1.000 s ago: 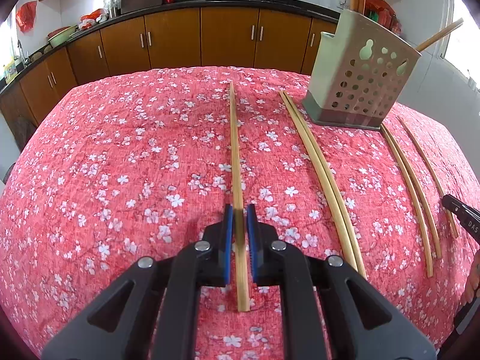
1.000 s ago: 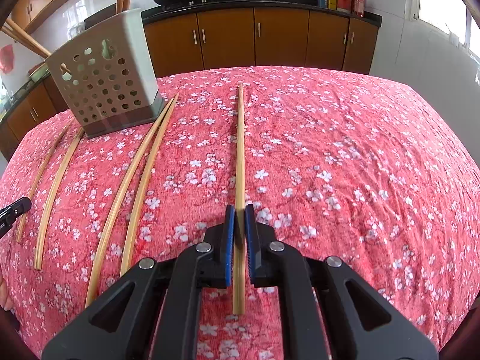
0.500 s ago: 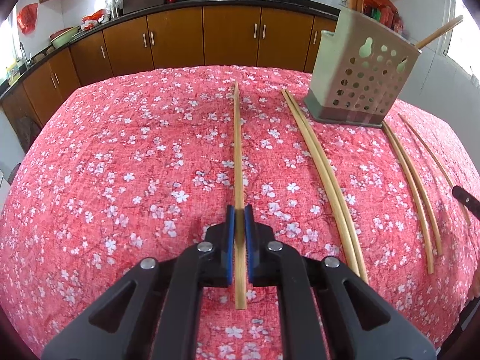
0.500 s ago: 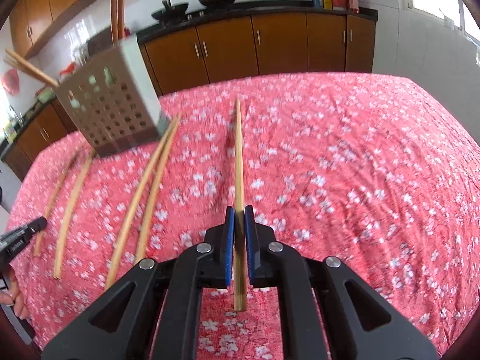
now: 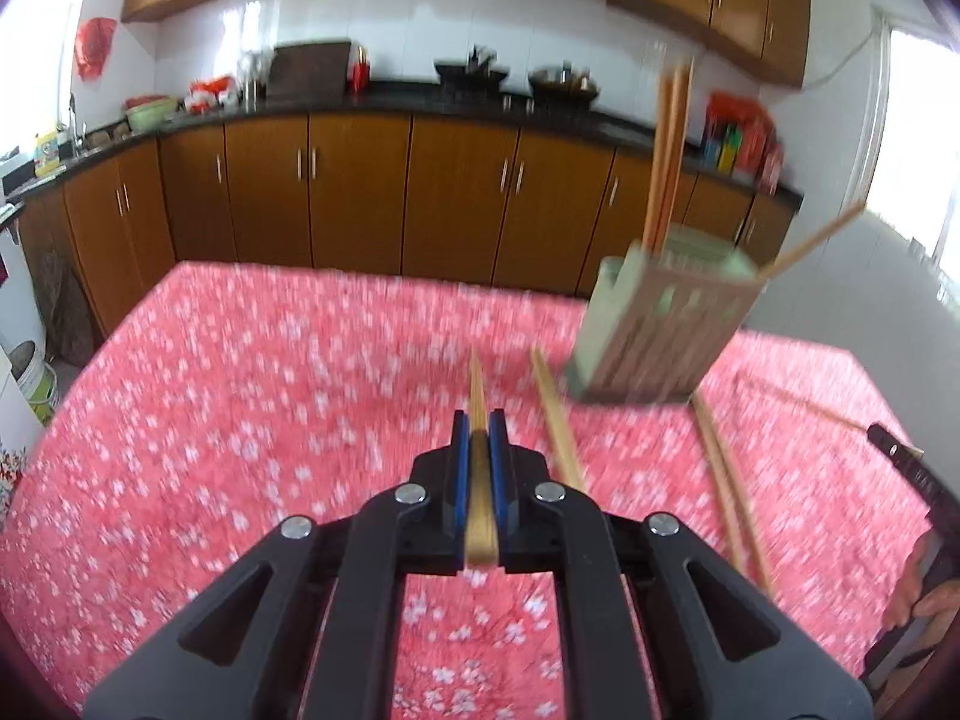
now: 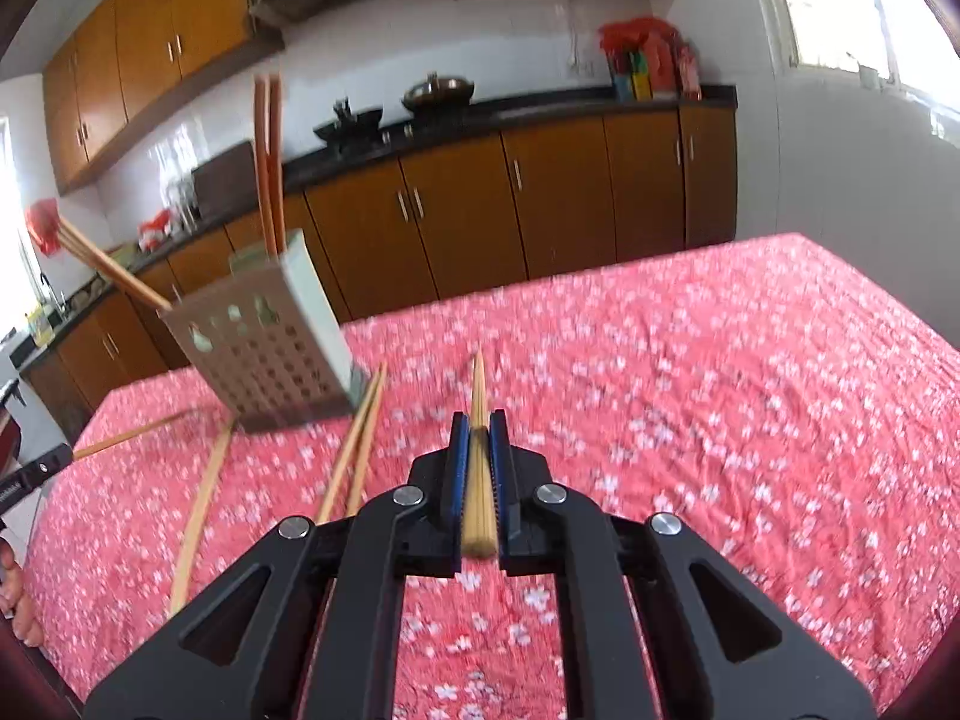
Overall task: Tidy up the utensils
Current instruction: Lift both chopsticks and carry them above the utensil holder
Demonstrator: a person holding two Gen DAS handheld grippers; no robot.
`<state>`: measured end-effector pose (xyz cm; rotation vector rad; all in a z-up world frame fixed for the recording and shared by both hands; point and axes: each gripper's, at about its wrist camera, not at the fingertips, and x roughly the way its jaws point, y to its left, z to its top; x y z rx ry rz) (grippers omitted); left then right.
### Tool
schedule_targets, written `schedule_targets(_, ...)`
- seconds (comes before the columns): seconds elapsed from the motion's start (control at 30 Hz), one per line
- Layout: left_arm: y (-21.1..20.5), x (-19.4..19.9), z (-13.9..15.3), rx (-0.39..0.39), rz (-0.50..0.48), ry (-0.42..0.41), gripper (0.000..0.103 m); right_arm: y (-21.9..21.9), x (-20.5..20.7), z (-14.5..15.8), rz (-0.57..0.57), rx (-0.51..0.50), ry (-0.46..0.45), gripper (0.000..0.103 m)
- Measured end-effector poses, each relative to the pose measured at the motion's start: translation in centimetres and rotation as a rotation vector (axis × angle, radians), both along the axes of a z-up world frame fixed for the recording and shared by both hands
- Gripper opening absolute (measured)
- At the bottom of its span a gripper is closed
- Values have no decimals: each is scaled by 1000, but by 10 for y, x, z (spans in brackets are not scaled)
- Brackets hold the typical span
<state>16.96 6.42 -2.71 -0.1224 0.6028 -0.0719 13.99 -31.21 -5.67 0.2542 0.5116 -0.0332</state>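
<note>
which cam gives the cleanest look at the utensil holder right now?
Right wrist view. The utensil holder is fairly sharp there: the perforated front wall, its holes and the chopsticks standing in it are legible. In the left wrist view the same holder is motion-smeared, its holes streaked into vertical bands.

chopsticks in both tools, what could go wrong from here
Each tool grips its chopstick near one end, so the long free end could swing or slip. The holder already has chopsticks leaning out, which could block insertion. A hard poke might tip it.
</note>
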Motion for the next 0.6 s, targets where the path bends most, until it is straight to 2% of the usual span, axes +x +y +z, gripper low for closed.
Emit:
schedule_targets(0.2, 2, 0, 40, -15, 17, -103, 8, 1, -3, 28, 0, -20, -93, 8)
schedule_targets(0.37, 1, 3, 61, -6, 19, -138, 8, 2, 0, 52, 5, -30, -144, 8)
schedule_targets(0.6, -10, -11, 97, -7, -56, -193, 7, 2, -8, 97, 59, 27, -235, 8)
